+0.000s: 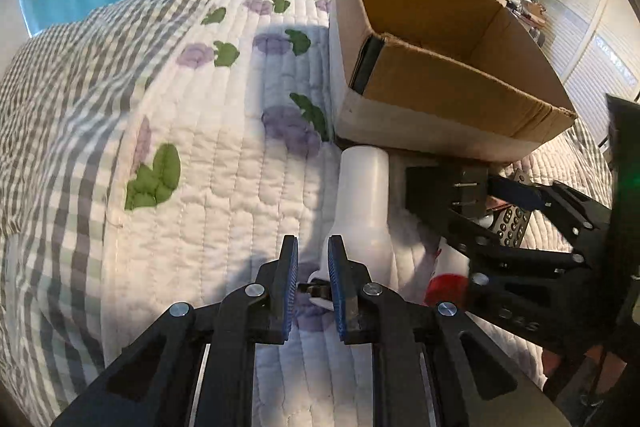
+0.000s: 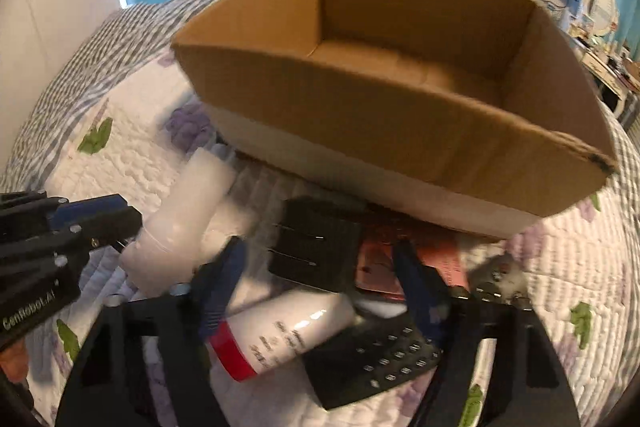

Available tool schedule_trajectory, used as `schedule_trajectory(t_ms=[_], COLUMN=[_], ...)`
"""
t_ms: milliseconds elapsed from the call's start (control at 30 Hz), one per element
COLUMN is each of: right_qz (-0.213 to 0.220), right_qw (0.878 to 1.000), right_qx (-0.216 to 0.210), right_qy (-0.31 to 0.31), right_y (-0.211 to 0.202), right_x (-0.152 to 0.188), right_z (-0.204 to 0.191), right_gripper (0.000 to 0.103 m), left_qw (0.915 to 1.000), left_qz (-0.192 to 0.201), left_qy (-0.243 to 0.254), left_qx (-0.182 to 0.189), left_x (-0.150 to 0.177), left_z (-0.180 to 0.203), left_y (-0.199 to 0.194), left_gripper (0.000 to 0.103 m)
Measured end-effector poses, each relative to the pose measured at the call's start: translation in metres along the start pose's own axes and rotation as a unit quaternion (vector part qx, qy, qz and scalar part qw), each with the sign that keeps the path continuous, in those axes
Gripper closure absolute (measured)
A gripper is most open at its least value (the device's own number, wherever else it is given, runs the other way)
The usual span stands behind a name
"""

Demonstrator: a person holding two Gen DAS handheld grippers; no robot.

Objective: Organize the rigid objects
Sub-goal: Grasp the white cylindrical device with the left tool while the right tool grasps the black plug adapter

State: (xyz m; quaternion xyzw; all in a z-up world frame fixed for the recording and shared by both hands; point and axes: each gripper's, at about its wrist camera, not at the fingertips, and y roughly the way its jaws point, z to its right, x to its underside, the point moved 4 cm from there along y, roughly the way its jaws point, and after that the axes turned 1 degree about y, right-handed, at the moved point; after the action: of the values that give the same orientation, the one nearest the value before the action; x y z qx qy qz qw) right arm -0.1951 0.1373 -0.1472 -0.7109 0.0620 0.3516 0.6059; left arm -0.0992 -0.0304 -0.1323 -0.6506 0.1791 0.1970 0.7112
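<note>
Quilted white bed cover with purple and green flower print (image 1: 224,187) carries everything. Open brown cardboard box (image 2: 400,115) sits at the far side; what shows of its floor is bare, apart from a dark flat thing wedged against one inner wall in the left wrist view, which I cannot identify.

Loose items lie just in front of the box: a white plastic bottle with a narrow neck (image 1: 362,203), a white tube-shaped bottle with a red cap and dark print (image 2: 288,335), a black remote control with rows of small buttons (image 2: 384,363), a black rectangular block with two metal pins (image 2: 316,247), and a reddish flat packet (image 2: 416,255) partly under the others.

Left gripper (image 1: 313,281): jaws nearly closed around the small dark tip at the white bottle's neck end. Contact looks likely, but firm grip cannot be confirmed.

Right gripper (image 2: 320,287): jaws spread wide, empty, hovering over the red-capped bottle and the pinned block; view motion-blurred.

Step in hand, by my reading: picking the first items for the box. Next: left jaws need a secure hold on that thin neck before lifting, since the body is heavy and will swing. The right must drop lower and commit to one item.
</note>
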Motion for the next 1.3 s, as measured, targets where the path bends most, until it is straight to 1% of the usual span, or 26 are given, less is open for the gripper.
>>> schedule_trajectory(t_ms=[67, 100, 133, 167, 233, 267, 367, 467, 533, 733, 833, 933, 1033, 1133, 1200, 1300], right_qz=[0.000, 0.000, -0.002, -0.003, -0.001, 0.000, 0.011, 0.029, 0.040, 0.056, 0.072, 0.084, 0.084, 0.074, 0.068, 0.063], right_qw=[1.000, 1.000, 0.999, 0.999, 1.000, 1.000, 1.000, 0.999, 0.999, 0.998, 0.997, 0.996, 0.996, 0.997, 0.998, 0.998], right_qx=[0.007, 0.008, 0.015, 0.019, 0.010, 0.006, -0.002, -0.010, -0.011, -0.028, -0.022, -0.006, 0.001, 0.004, 0.002, 0.000], right_qy=[-0.017, -0.023, -0.028, -0.030, -0.024, -0.019, -0.008, -0.020, -0.034, -0.014, -0.009, -0.007, 0.006, 0.011, 0.014, 0.014], right_y=[0.005, 0.007, 0.011, 0.013, 0.014, 0.012, -0.002, -0.022, -0.033, -0.059, -0.071, -0.079, -0.080, -0.079, -0.081, -0.084], right_x=[-0.001, -0.002, -0.002, -0.003, -0.007, -0.007, -0.004, 0.001, 0.004, 0.008, 0.004, -0.005, -0.005, 0.002, 0.007, 0.014], right_z=[-0.007, -0.010, -0.012, -0.012, -0.009, -0.007, -0.002, -0.003, -0.004, 0.008, 0.013, 0.026, 0.038, 0.046, 0.051, 0.054], right_gripper=[0.037, 0.041, 0.047, 0.053, 0.055, 0.055, 0.060, 0.060, 0.060, 0.061, 0.061, 0.061, 0.061, 0.061, 0.061, 0.061], left_qw=[1.0000, 0.9999, 0.9999, 0.9999, 0.9999, 0.9998, 0.9992, 0.9981, 0.9972, 0.9961, 0.9953, 0.9947, 0.9959, 0.9957, 0.9949, 0.9941], left_qz=[-0.007, -0.011, -0.013, -0.013, -0.009, -0.005, 0.001, 0.003, -0.005, -0.023, -0.025, -0.046, -0.055, -0.065, -0.073, -0.086], left_qy=[0.002, 0.005, 0.007, 0.010, 0.015, 0.018, 0.035, 0.054, 0.065, 0.060, 0.068, 0.066, 0.055, 0.044, 0.048, 0.040], left_qx=[-0.004, -0.007, -0.008, -0.006, 0.000, 0.003, 0.017, 0.030, 0.034, 0.060, 0.064, 0.065, 0.046, 0.048, 0.050, 0.053], left_x=[0.000, 0.000, 0.000, 0.000, -0.001, -0.001, -0.002, 0.000, 0.003, 0.003, 0.004, 0.007, 0.007, 0.004, 0.003, 0.002], left_z=[0.001, 0.001, 0.001, 0.002, 0.004, 0.006, 0.015, 0.028, 0.037, 0.052, 0.060, 0.065, 0.064, 0.065, 0.066, 0.064], left_y=[0.003, 0.004, 0.006, 0.005, 0.003, 0.001, -0.005, -0.004, 0.002, 0.007, 0.008, 0.021, 0.033, 0.039, 0.042, 0.035], left_gripper=[0.083, 0.079, 0.073, 0.070, 0.053, 0.052, 0.051, 0.051, 0.051, 0.051, 0.051, 0.051, 0.051, 0.053, 0.053, 0.053])
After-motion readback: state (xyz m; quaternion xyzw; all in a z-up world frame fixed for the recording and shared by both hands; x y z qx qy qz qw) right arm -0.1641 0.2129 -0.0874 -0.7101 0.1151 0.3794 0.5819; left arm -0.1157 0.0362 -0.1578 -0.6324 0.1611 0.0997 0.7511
